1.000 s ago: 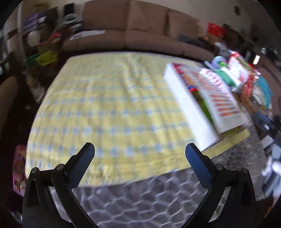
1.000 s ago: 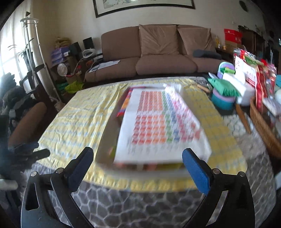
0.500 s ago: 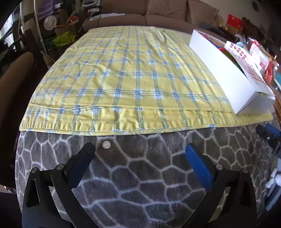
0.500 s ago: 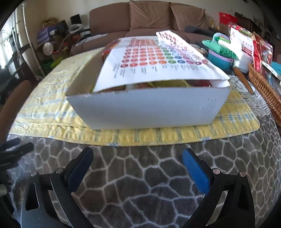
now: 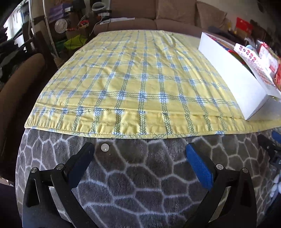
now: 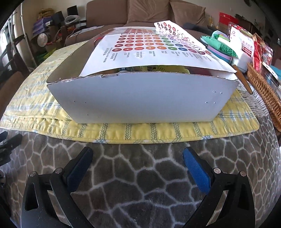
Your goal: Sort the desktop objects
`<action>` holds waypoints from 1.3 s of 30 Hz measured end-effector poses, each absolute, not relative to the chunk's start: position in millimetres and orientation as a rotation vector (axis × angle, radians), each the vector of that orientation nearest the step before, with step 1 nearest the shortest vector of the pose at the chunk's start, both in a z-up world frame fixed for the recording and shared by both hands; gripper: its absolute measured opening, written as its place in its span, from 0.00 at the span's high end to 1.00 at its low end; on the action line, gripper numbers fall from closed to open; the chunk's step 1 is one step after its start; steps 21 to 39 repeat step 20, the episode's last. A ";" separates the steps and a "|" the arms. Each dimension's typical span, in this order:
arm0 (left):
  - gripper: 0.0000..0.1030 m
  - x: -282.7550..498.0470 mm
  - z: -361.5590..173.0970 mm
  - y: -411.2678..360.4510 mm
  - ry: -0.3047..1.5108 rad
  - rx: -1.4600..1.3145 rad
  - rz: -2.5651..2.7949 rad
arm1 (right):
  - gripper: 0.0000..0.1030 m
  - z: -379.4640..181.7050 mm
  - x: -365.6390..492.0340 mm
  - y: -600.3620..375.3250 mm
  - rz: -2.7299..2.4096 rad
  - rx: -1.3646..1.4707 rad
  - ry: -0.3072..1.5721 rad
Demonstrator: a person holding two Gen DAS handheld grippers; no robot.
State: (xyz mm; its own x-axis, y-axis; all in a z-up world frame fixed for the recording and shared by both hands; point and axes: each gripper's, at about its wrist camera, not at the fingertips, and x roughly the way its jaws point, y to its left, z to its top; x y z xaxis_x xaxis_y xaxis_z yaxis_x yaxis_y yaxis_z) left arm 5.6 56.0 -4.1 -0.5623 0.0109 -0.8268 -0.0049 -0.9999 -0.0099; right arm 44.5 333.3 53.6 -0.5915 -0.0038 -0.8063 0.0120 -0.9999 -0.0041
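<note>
A white cardboard box (image 6: 142, 100) sits on the yellow checked cloth (image 6: 140, 131), right in front of my right gripper (image 6: 137, 157). A sheet printed with coloured dots (image 6: 151, 49) lies over the box and hides most of what is inside. My right gripper is open and empty, low over the grey patterned blanket (image 6: 140, 184). In the left wrist view the same box (image 5: 233, 73) stands at the far right of the cloth (image 5: 137, 79). My left gripper (image 5: 139, 154) is open and empty near the cloth's front hem.
A wicker basket (image 6: 267, 94) and packets, a green bundle (image 6: 221, 45) and bowls crowd the right side. A small silver disc (image 5: 105, 147) lies on the blanket by my left gripper. A brown sofa (image 6: 149, 12) stands behind, a chair (image 5: 19, 75) to the left.
Both grippers have dropped from high above the table to just over the blanket at its front edge. The box and cloth stay in place.
</note>
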 end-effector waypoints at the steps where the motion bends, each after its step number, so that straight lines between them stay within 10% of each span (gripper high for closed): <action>1: 0.00 6.0 -4.1 56.4 -0.010 -1.465 2.768 | 0.00 53.7 44.6 332.6 -2.795 1.416 0.014; 39: 0.00 3.8 -3.4 57.7 0.003 -1.462 2.761 | 0.00 53.6 44.5 332.8 -2.794 1.416 0.015</action>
